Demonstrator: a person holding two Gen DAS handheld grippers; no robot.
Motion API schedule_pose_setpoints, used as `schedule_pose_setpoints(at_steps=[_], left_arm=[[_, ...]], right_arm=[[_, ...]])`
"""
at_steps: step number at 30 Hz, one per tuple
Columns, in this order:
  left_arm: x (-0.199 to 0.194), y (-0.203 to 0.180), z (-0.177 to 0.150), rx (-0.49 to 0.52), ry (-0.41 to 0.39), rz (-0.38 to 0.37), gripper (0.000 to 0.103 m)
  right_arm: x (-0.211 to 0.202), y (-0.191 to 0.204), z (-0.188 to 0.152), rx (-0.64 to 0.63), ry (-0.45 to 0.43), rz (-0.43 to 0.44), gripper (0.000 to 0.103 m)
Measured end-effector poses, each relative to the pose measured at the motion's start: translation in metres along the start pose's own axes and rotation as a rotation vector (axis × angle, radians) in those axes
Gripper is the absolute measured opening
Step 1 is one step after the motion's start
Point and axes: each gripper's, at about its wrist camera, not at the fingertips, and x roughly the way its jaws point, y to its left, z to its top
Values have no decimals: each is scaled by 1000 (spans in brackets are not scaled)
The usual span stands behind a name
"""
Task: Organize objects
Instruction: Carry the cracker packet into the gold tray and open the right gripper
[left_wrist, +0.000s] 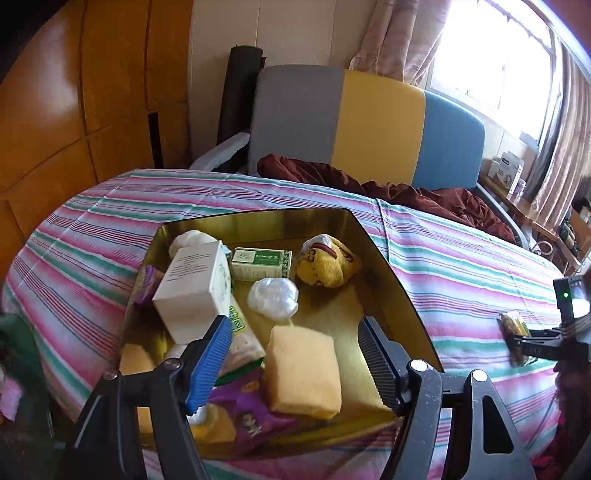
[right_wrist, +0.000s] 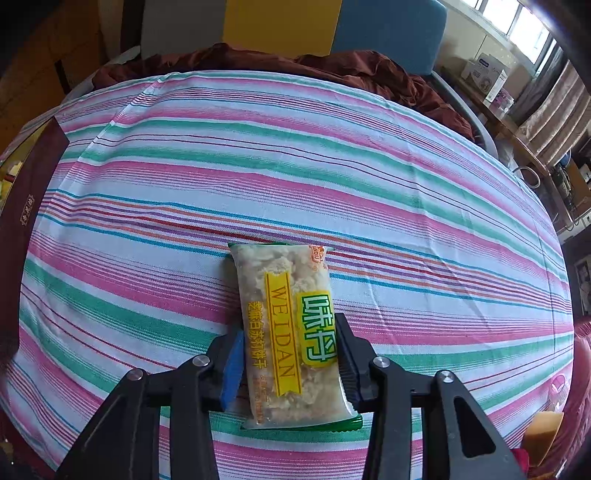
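My right gripper (right_wrist: 290, 365) pinches the cracker packet (right_wrist: 291, 332) lying on the striped bed sheet (right_wrist: 258, 166), ready to lift it toward the gold box (left_wrist: 402, 295), over which my left gripper (left_wrist: 295, 354) hangs open and empty.

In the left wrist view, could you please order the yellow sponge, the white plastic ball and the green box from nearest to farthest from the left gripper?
1. Yellow sponge: between the fingers of the left gripper, at the near end of the gold tray.
2. White plastic ball: mid-tray, just beyond the sponge.
3. Green box: towards the tray's far wall, beside the yellow plush toy.
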Motion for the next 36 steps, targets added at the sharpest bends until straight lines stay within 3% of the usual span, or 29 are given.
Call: schedule_pose_setpoints(at_steps=[3,11,25,31,36], left_arm=[[-10,3,-6,16,-16,16,73],[-23,18,-18,6,-31,42,74],[-30,49,-28,-71,-34,55,75],[-38,69,-30,-125,-44,78,79],[-42,80,-35,-149,-37,93,79]], right_arm=[[-1,2,2,29,4,21,43],[-20,54,-1,26,8,211,43],[-93,175,38,-147,-148,433,43],[-96,226,55,-193,-150,460,43],[-76,258,63,-226,-103,419,43]])
